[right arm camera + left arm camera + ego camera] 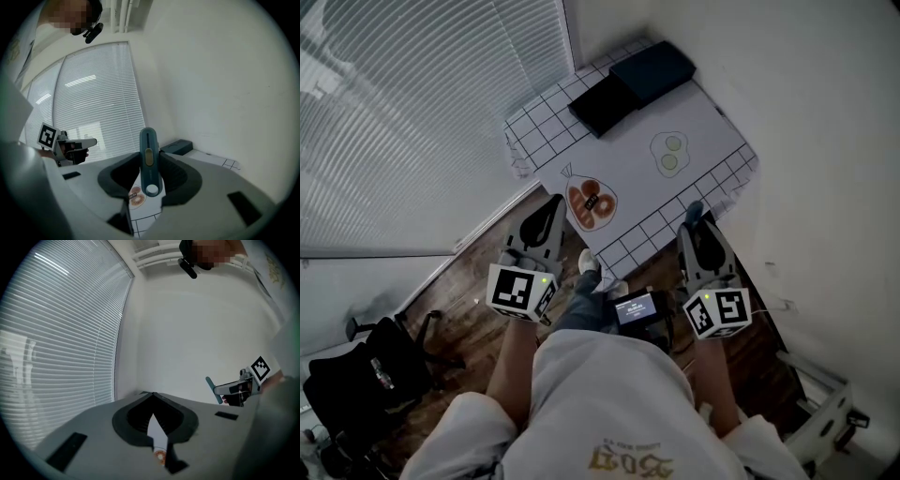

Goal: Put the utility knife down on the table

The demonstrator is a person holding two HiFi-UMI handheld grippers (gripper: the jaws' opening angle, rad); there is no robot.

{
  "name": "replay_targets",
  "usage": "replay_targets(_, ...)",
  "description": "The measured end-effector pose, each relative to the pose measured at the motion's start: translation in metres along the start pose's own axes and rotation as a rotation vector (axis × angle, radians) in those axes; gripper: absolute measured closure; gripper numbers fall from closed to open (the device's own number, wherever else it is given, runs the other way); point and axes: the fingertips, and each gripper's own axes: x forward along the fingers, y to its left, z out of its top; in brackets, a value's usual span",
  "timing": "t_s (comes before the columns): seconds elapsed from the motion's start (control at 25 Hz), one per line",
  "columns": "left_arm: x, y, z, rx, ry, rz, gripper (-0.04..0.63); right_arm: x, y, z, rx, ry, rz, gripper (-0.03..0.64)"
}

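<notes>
In the head view, the surface (712, 127) is a white cloth with a black grid border. Both tools hang just short of its near edge, over the wooden floor (469, 272). The left gripper (547, 223) carries nothing. From the right gripper (700, 234) a teal tip of the utility knife (695, 211) pokes out toward the surface. A clear bag of round brown pastries (591, 203) lies by the surface's near edge, and two flat dark boxes (628, 86) sit at its far corner.

In the left gripper view, the dark ribbed fingers (136, 420) are pressed together at their tips with nothing between them. This tool seems merely parked out of the way.

In the right gripper view, the fingers (180, 176) pinch the knife (148, 161) by the middle of its body. It is a slim, smooth, round-ended plastic handle with an olive slider and a hole at the near end. Held like this, it is probably ready to be carried over the surface and laid down there; it is not yet on it.
</notes>
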Motion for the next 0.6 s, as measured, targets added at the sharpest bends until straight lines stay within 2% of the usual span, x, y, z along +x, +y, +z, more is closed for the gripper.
replay_targets(0.24,0.019,0.008,-0.006,0.005,0.013,-0.02,0.588,0.015,-0.002,-0.003,-0.001,0.013,-0.007,0.479)
replay_targets(0.6,0.056,0.014,-0.037,0.043,0.091,-0.073,0.588,0.041,-0.012,-0.022,-0.014,0.082,-0.011,0.479)
